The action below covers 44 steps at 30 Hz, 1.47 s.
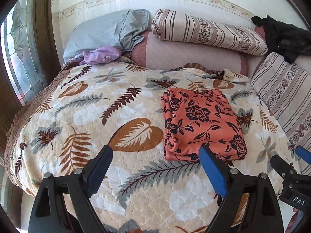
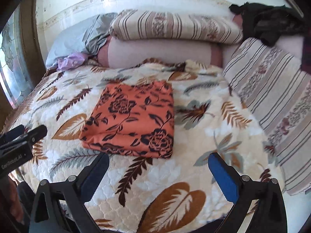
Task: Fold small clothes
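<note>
While spread wide over the bed, both pairs of jaws empty, nothing between the blue pads. Left gripper point(image 1: 155, 151) above the leaf-print blanket point(image 1: 87, 116), its right-hand pad overlapping in view the near edge of the orange floral garment point(image 1: 200, 122), contact not clear. Right gripper point(image 2: 157, 159) likewise above the blanket, with the garment's near edge just beyond its tips. Garment folded into a compact, roughly rectangular stack, flat on the blanket toward the middle of the bed, layered edges visible along its left side. Behind it, against the wall: a grey pillow point(image 1: 108, 31), a crumpled lilac cloth point(image 1: 101, 55) just in front of that, a striped bolster point(image 1: 210, 31) on a pale pink roll point(image 1: 190, 56). Another striped cushion point(image 1: 285, 97) along the right side, dark clothing point(image 1: 283, 36) heaped above it. Patterned glass point(image 1: 17, 58) at far left.
</note>
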### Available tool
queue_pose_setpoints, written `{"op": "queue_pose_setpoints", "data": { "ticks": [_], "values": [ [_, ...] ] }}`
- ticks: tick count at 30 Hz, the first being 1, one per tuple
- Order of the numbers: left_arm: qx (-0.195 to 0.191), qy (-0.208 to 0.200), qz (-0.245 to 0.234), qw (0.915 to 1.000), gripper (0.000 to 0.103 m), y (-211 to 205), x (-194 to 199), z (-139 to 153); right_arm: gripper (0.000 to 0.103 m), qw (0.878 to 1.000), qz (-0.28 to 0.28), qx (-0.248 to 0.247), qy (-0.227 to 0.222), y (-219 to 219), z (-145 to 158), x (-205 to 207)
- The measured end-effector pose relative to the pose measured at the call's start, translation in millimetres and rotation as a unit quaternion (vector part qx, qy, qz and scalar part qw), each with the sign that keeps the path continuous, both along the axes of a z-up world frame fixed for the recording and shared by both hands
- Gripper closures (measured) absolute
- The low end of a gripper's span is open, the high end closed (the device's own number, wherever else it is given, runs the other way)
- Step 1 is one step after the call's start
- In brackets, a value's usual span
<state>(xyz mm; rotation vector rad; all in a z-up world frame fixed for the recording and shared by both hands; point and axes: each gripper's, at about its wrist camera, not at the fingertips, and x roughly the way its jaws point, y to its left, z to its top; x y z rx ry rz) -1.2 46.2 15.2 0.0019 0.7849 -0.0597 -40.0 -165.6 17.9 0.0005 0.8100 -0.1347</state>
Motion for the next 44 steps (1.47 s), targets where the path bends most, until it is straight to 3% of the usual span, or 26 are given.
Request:
{"op": "queue_pose_setpoints", "data": {
  "ticks": [2,22,44],
  "values": [
    [0.007,-0.010,0.004,0.9999,0.001,-1.4,-4.2,7.0,0.000,1.000,0.001,-0.005,-0.006,1.4,6.6,-3.3],
    [0.035,-0.027,-0.015,0.9989,0.001,-27.7,-14.8,27.6,0.000,1.000,0.001,-0.002,-0.020,0.5,16.9,-6.7],
    [0.054,-0.047,-0.034,0.9969,0.001,-42.2,6.7,24.9,0.000,1.000,0.015,-0.008,-0.011,-2.2,11.4,18.5]
  ]
}}
